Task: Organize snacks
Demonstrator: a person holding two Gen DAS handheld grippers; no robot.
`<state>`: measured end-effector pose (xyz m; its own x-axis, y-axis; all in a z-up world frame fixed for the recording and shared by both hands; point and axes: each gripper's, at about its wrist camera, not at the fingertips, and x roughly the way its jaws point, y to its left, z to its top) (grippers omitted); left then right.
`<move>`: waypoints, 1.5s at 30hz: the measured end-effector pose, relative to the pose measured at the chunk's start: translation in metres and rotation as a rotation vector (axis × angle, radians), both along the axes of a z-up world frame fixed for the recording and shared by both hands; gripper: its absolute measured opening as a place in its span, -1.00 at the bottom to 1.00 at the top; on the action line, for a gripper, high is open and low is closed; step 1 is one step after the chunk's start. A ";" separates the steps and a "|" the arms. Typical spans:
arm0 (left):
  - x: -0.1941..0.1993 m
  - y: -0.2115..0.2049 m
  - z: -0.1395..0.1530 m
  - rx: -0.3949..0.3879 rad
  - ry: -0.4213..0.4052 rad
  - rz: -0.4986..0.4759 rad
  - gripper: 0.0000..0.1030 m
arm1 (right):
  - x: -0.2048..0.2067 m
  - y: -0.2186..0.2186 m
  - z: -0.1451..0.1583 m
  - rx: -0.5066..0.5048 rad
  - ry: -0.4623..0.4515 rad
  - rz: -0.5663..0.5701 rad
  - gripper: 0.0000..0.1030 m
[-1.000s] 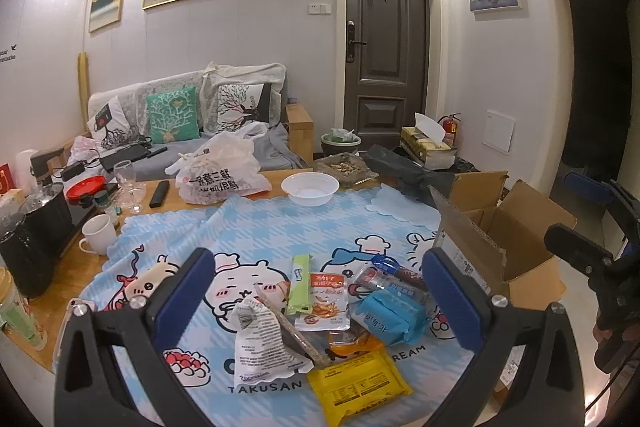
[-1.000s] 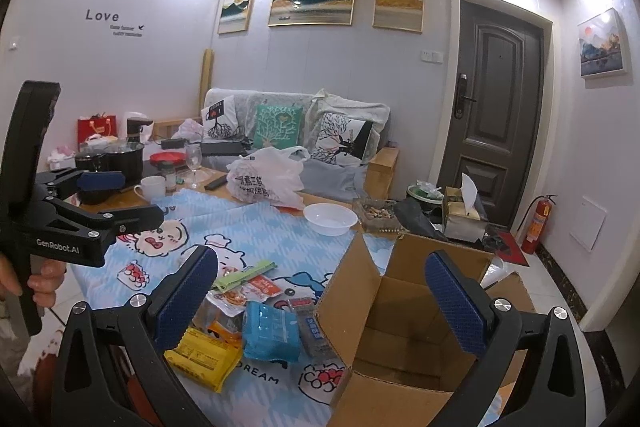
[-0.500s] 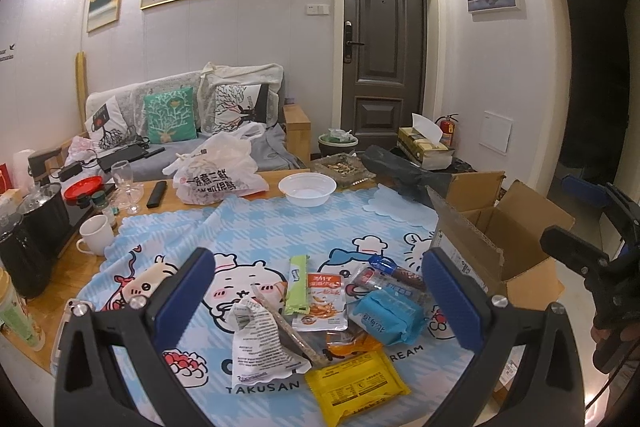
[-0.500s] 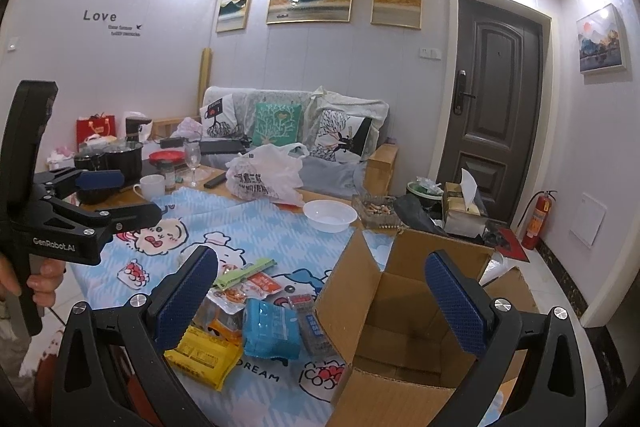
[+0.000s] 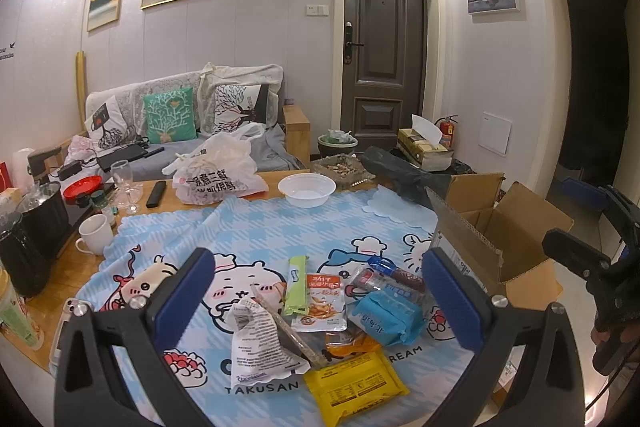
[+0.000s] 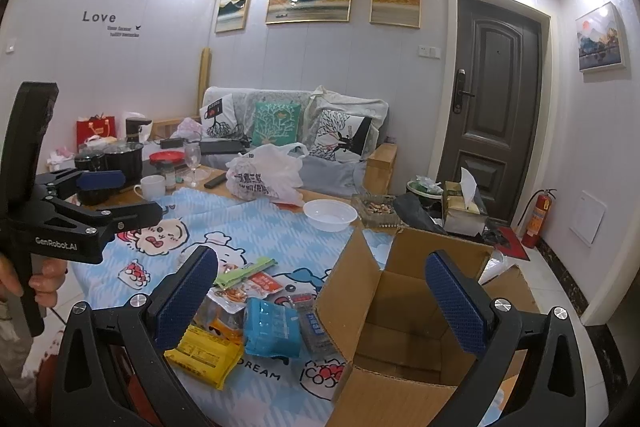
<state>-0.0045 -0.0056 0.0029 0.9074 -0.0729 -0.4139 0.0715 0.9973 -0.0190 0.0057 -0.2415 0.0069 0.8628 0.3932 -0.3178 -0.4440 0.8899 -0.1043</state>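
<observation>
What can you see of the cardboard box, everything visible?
The cardboard box is plain brown corrugated card, open at the top with all flaps raised or splayed outward. Its inside looks empty in the right wrist view: bare card floor and walls. It stands upright at the table's right end, beside the snack pile; its near-left flap rises next to the blue packet, contact unclear. A printed label shows on its outer side in the left wrist view. Neither gripper touches it.

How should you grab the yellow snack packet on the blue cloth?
Probably pinch the yellow packet across its narrow width, coming straight down from above. It lies flat at the near edge of the snack pile, on top, nothing covering it. The left gripper, fingers wide open, hovers closest.
</observation>
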 end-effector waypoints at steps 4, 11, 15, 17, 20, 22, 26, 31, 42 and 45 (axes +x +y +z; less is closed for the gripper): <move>0.000 0.000 0.000 0.000 -0.001 -0.001 0.99 | 0.000 0.000 0.000 0.003 0.003 0.001 1.00; 0.000 0.000 0.000 -0.002 -0.001 -0.001 0.99 | 0.000 -0.001 -0.002 0.013 0.039 -0.030 1.00; 0.003 0.002 -0.001 -0.023 0.005 -0.021 0.99 | -0.003 -0.002 -0.002 0.023 0.029 -0.066 1.00; 0.006 0.008 -0.002 -0.036 0.010 -0.030 0.99 | -0.004 0.001 0.000 0.022 0.030 -0.064 1.00; 0.012 0.021 -0.005 -0.054 0.013 -0.043 0.99 | -0.004 0.014 0.004 0.021 0.051 -0.004 1.00; 0.016 0.036 -0.008 -0.073 0.023 -0.049 0.99 | -0.003 0.026 0.004 0.001 0.053 0.027 0.88; 0.028 0.067 -0.020 -0.085 0.059 -0.041 0.99 | 0.005 0.062 -0.004 -0.029 0.092 0.090 0.26; 0.049 0.104 -0.047 -0.040 0.127 0.002 0.99 | 0.033 0.113 -0.034 -0.013 0.250 0.214 -0.13; 0.096 0.173 -0.114 -0.113 0.257 -0.042 0.99 | 0.079 0.204 -0.133 -0.048 0.577 0.332 -0.28; 0.104 0.178 -0.124 -0.142 0.271 -0.077 0.99 | 0.090 0.211 -0.142 -0.040 0.605 0.304 -0.28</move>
